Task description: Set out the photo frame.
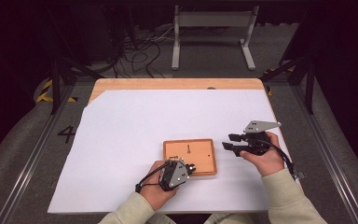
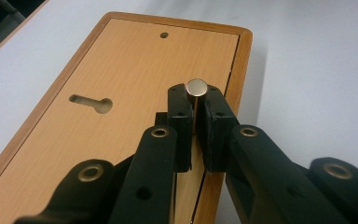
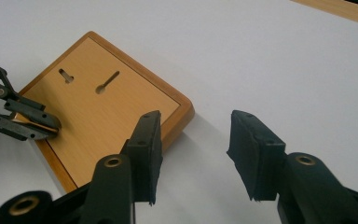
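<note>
1. Left gripper (image 1: 189, 168) pinches an upright metal pin (image 2: 196, 88) over the wooden board's (image 1: 200, 156) near edge
2. Keyhole slot (image 2: 91, 102) lies left of the pin, long axis across the board
3. Right gripper (image 1: 230, 141) spread, empty, just right of the board; white sheet (image 1: 130, 140) beneath
</note>
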Action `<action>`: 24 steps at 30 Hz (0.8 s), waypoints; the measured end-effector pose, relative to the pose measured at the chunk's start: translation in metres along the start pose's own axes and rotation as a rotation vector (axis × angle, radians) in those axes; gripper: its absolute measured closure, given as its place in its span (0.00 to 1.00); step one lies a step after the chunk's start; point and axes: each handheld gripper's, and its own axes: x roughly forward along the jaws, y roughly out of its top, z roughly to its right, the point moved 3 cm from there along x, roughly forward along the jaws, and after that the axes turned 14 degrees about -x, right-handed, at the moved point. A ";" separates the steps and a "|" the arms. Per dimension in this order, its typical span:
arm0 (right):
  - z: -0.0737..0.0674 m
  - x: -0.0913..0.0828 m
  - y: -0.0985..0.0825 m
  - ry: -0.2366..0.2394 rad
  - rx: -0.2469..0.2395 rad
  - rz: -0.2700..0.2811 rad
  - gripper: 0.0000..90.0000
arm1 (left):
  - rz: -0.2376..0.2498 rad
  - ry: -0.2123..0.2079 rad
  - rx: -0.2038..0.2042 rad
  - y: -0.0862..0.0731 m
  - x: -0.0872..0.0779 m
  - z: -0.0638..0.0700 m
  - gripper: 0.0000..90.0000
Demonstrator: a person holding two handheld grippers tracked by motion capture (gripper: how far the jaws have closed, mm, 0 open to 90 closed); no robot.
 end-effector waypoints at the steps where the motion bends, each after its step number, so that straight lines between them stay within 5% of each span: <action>1: 0.000 0.002 0.001 0.008 0.000 -0.001 0.59 | -0.003 -0.004 -0.012 -0.001 0.000 0.001 0.93; 12: 0.004 0.036 0.017 0.136 0.018 -0.081 0.45 | 0.003 -0.001 -0.003 -0.001 0.000 0.001 0.93; 24: 0.002 0.057 0.024 0.194 0.018 -0.122 0.39 | 0.010 0.016 0.027 -0.002 -0.001 0.004 0.93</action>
